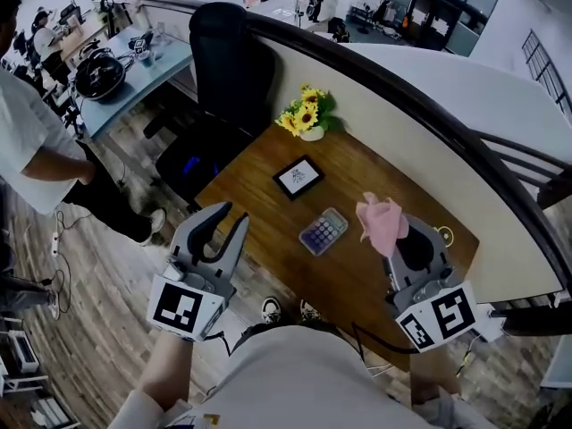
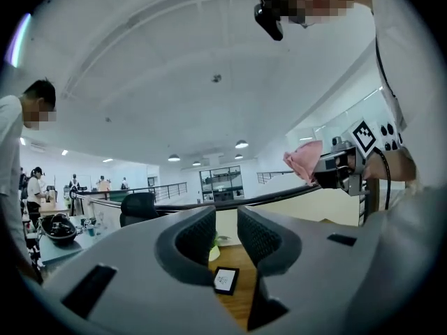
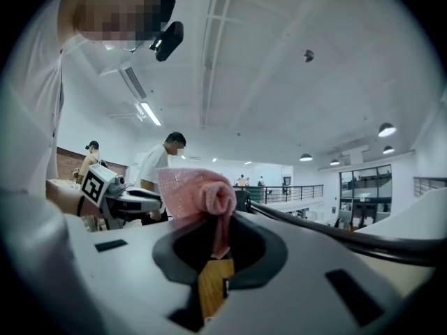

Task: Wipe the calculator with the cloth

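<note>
The calculator [image 1: 323, 231] lies flat, keys up, on the wooden table [image 1: 357, 280], and neither tool touches it. In the head view the right tongs [image 1: 416, 241] sit to the right of the calculator, apart from it. Their jaws are closed on the pink cloth [image 1: 382, 222]. The right gripper view shows a strip of the cloth pinched between the pads, with the rest bunched in a roll over the jaw tips. The cloth is held clear of the calculator, just to its right in the head view. The left tongs [image 1: 231, 217] sit to the left of the calculator, also apart from it. In the left gripper view their jaws stand with a narrow gap and nothing is gripped between the pads. A small framed card [image 1: 298, 177] lies on the table just beyond the calculator, and it shows through that gap. A pot of yellow flowers [image 1: 308, 117] stands farther beyond the calculator, against the partition. A black chair [image 1: 223, 79] stands off the table, beyond and to the left of the calculator.
</note>
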Available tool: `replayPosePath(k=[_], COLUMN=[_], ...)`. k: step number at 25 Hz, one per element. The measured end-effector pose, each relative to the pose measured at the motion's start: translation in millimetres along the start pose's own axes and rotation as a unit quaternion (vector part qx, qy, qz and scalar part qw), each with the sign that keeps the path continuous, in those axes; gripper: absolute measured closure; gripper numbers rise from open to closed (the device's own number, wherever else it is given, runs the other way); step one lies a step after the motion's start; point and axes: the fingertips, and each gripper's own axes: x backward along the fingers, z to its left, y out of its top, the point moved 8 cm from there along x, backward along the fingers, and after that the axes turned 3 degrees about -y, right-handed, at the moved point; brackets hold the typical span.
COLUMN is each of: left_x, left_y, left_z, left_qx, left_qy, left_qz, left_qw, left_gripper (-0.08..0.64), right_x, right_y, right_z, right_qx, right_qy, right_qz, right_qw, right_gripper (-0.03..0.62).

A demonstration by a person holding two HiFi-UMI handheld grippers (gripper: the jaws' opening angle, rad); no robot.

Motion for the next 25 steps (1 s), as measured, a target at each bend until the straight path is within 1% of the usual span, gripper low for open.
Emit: replayPosePath(k=[2, 3, 5, 8, 10, 12, 14, 18, 25], left_x=[5, 7, 9, 10, 11, 12, 13, 6, 4], left_y=[-1, -3, -9, -19, -23, -21, -18, -14, -10], left_z=[-1, -1, 0, 2, 4, 3, 2, 6, 5], left_qx=[0.009, 0.013, 0.017, 0.016, 0.008, 0.012, 0.025, 0.011, 0.005], left_qy=[0.005, 0.009, 0.015, 0.018, 0.019, 0.017, 0.014, 0.013, 0.002], left_qz=[0.002, 0.005, 0.01, 0.023, 0.03, 0.031, 0.03, 0.021, 0.015], left_qw=[0.9999, 0.9999, 0.9997, 0.9994, 0.9993, 0.9993, 0.9991, 0.9996, 0.9999], left_gripper=[0.485, 0.512, 0.528, 0.545, 0.554, 0.555, 0.555, 0.555, 0.555], right_x=[4, 5, 6, 5, 6, 9, 13, 11, 7], right_y=[-6, -9, -17, -27, -28, -25, -21, -16, -18], right_z=[8, 11, 17, 21, 18, 14, 10, 5, 3], right_qx=[0.003, 0.004, 0.001, -0.025, -0.015, 0.007, 0.015, 0.017, 0.015], right_qy=[0.003, 0.004, 0.005, 0.013, 0.002, -0.016, -0.027, -0.039, -0.042], right_qz=[0.011, 0.016, 0.028, 0.038, 0.042, 0.046, 0.045, 0.039, 0.037], right_qw=[1.0, 1.0, 1.0, 0.999, 0.999, 0.999, 0.998, 0.998, 0.998], right_gripper=[0.552, 0.552, 0.552, 0.552, 0.552, 0.552, 0.552, 0.552, 0.552])
